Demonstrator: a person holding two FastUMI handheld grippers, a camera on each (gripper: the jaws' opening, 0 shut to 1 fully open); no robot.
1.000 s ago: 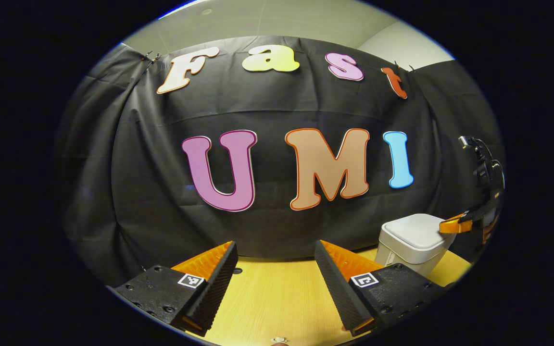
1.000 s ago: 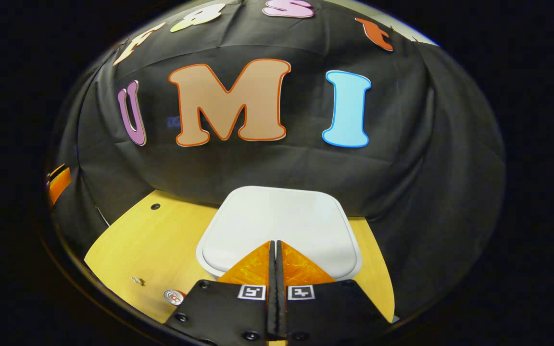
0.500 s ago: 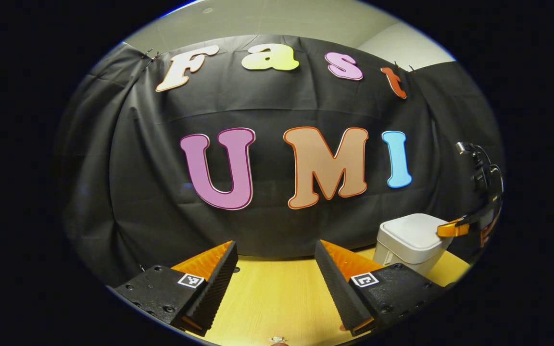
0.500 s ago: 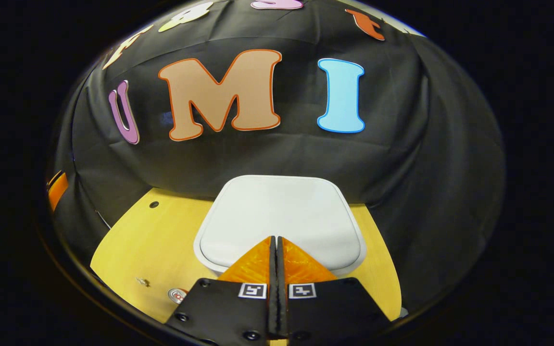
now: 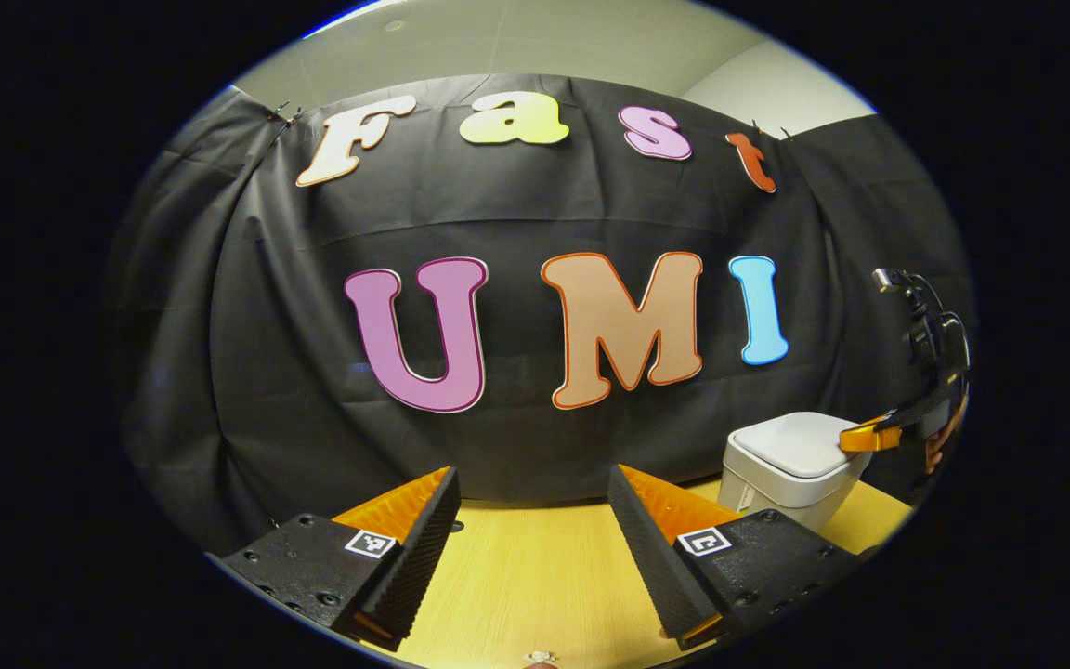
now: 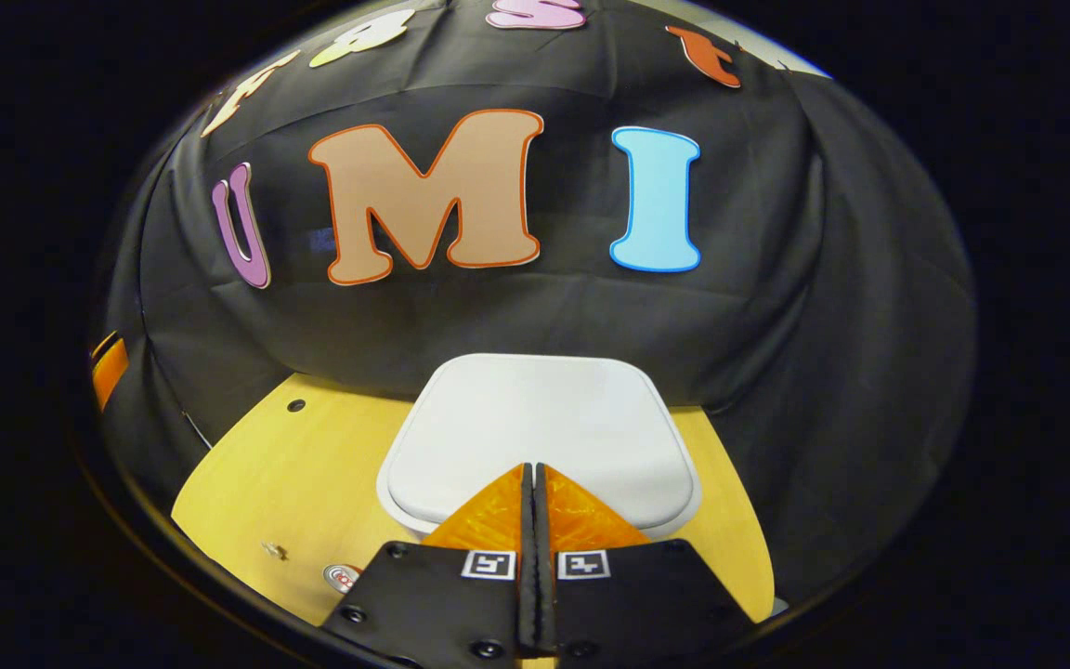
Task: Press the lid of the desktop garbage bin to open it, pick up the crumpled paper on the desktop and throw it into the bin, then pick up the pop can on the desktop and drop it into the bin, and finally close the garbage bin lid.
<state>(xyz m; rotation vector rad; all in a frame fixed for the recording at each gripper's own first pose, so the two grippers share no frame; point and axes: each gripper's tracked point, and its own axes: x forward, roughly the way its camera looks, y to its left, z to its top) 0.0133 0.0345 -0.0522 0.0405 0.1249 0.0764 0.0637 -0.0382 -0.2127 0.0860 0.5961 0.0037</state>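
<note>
A wooden table runs up to the black cloth wall of the booth, its near edge cut off in both views. On it, at the far right in the left gripper view, stands a white bin with its lid down flat, so whatever it holds is hidden. The right gripper hangs over the near edge of that lid, its fingers pressed together with nothing between them; whether the tips touch the lid cannot be told. From the left gripper view it shows at the bin's right, with part of a hand behind it. The left gripper hovers over bare table, fingers wide apart and empty. The top of a can peeks out beside the right gripper's body, mostly hidden. A small, pale scrap lies left of it, too small to identify.
</note>
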